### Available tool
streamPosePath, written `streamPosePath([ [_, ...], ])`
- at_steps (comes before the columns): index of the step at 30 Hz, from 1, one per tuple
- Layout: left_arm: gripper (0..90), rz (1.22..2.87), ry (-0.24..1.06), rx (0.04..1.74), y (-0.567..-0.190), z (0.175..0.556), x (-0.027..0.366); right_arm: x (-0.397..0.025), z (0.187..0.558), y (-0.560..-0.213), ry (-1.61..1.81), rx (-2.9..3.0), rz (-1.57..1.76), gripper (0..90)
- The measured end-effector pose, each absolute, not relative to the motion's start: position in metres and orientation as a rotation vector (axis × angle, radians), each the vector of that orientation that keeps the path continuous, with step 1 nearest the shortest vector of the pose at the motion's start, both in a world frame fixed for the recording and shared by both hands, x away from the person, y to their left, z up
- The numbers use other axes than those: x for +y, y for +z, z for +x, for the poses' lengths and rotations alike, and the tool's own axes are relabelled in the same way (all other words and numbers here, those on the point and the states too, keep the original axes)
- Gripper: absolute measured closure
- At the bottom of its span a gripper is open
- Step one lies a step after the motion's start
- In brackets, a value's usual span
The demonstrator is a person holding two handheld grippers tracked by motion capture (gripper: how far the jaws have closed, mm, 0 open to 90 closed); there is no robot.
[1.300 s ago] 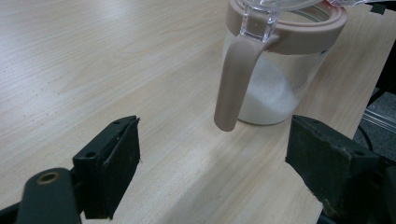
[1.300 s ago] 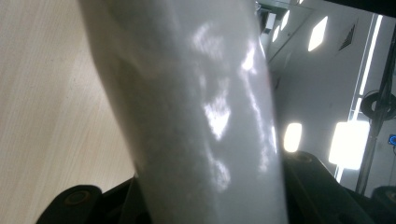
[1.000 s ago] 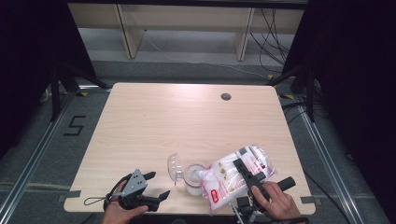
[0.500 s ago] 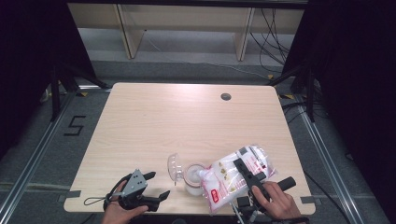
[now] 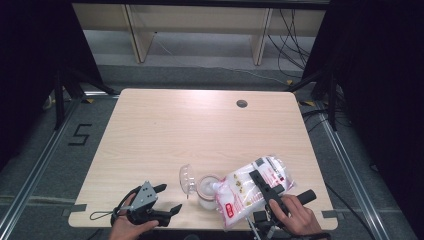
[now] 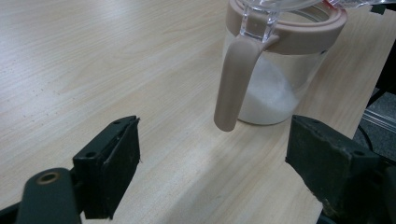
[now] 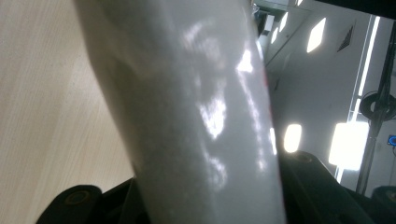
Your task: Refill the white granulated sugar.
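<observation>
Wooden table [image 5: 165, 135] around jar [image 5: 206, 192]

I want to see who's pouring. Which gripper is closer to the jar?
Right. The right gripper grips the bag tipped over the jar. The left gripper sits open on the table, off to the jar's left.

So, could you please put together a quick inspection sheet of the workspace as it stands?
Surface: wooden table, grommet hole near the far edge.
Job's things: clear jar with pinkish rim, lid open, part full of white granules; plastic bag tilted over its mouth.
Clutter: nothing seen.
Grippers: left gripper open, near the jar, empty; right gripper shut on the bag.
Cables: bundle on the floor beyond the table.
Surroundings: wooden shelving, dark curtains at both sides.
</observation>
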State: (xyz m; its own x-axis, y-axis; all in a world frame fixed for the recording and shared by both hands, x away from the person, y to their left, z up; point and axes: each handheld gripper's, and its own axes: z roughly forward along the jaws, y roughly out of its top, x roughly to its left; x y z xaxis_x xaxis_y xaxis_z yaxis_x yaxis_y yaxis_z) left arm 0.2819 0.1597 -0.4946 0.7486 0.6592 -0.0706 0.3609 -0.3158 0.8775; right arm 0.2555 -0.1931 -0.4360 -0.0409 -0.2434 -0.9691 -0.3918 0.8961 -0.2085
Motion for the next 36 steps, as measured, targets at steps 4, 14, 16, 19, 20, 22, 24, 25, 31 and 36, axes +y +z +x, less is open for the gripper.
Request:
streamPosePath([
  [4,17.0,1.939,0.373,0.777,-0.4944,0.2818,0.1597,-0.1934,0.2548,-0.4362,0.116,1.643,-0.490,67.0],
  [14,17.0,1.942,0.377,0.779,-0.4942,0.2816,0.1597,-0.1925,0.2543,-0.4345,0.102,1.628,-0.510,67.0],
  [16,17.0,1.940,0.375,0.780,-0.4943,0.2816,0.1597,-0.1933,0.2554,-0.4364,0.127,1.627,-0.499,67.0],
  [19,17.0,1.939,0.373,0.776,-0.4944,0.2818,0.1597,-0.1935,0.2550,-0.4360,0.118,1.639,-0.492,67.0],
  [20,17.0,1.941,0.375,0.775,-0.4943,0.2818,0.1598,-0.1935,0.2549,-0.4363,0.118,1.642,-0.490,67.0],
  [22,17.0,1.941,0.375,0.776,-0.4943,0.2817,0.1597,-0.1934,0.2548,-0.4361,0.116,1.641,-0.490,67.0],
  [24,17.0,1.943,0.377,0.778,-0.4942,0.2816,0.1598,-0.1934,0.2552,-0.4359,0.124,1.627,-0.498,67.0],
  [25,17.0,1.943,0.377,0.778,-0.4942,0.2816,0.1597,-0.1930,0.2549,-0.4351,0.116,1.608,-0.516,67.0],
  [31,17.0,1.944,0.377,0.777,-0.4942,0.2816,0.1597,-0.1927,0.2534,-0.4360,0.109,1.632,-0.487,67.0],
  [36,17.0,1.946,0.376,0.776,-0.4942,0.2816,0.1597,-0.1921,0.2537,-0.4351,0.098,1.621,-0.508,67.0],
])
